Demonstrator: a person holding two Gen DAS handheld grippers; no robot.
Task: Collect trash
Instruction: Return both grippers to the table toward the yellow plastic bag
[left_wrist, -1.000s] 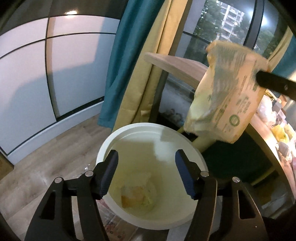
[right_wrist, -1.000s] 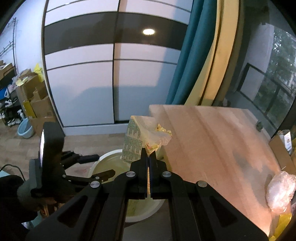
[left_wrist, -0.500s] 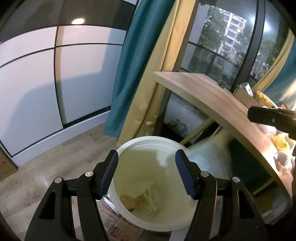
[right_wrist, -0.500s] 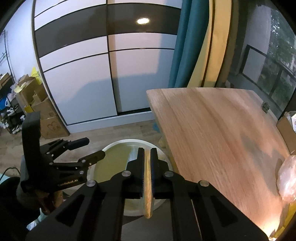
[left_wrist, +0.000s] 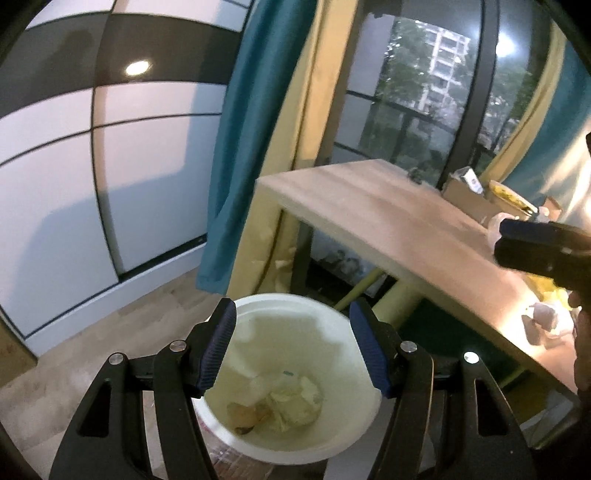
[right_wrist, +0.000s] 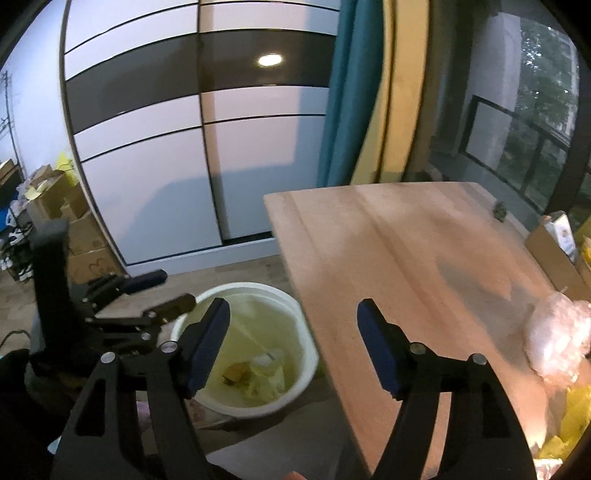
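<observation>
Down on the wooden floor (left_wrist: 122, 314), the white bucket (left_wrist: 343, 435) stood just beside the near corner of the wooden table (right_wrist: 424, 266), partly under its edge. Crumpled yellowish wrappers and a small brown scrap, the trash (left_wrist: 280, 406), lay heaped at the bucket's bottom; in the right wrist view the same trash (right_wrist: 255, 369) sat low against the pale inner wall. The left gripper (left_wrist: 291, 347) hung over the bucket's near rim, its jaws spread wide with nothing between them. The right gripper (right_wrist: 293, 343) stood above the table's corner, half over the bucket, its jaws opening and bare of any load. A clear crumpled plastic bag (right_wrist: 557, 332) lay on the table, well apart from the bucket, with yellow wrappers (right_wrist: 576, 413) just past it toward the table's far end. Beyond the bucket, open floor ran to the white sliding doors (right_wrist: 155, 177). A teal curtain (left_wrist: 240, 147) hung near the table's back corner, and cardboard boxes (right_wrist: 59, 199) stood stacked far beyond the bucket.
</observation>
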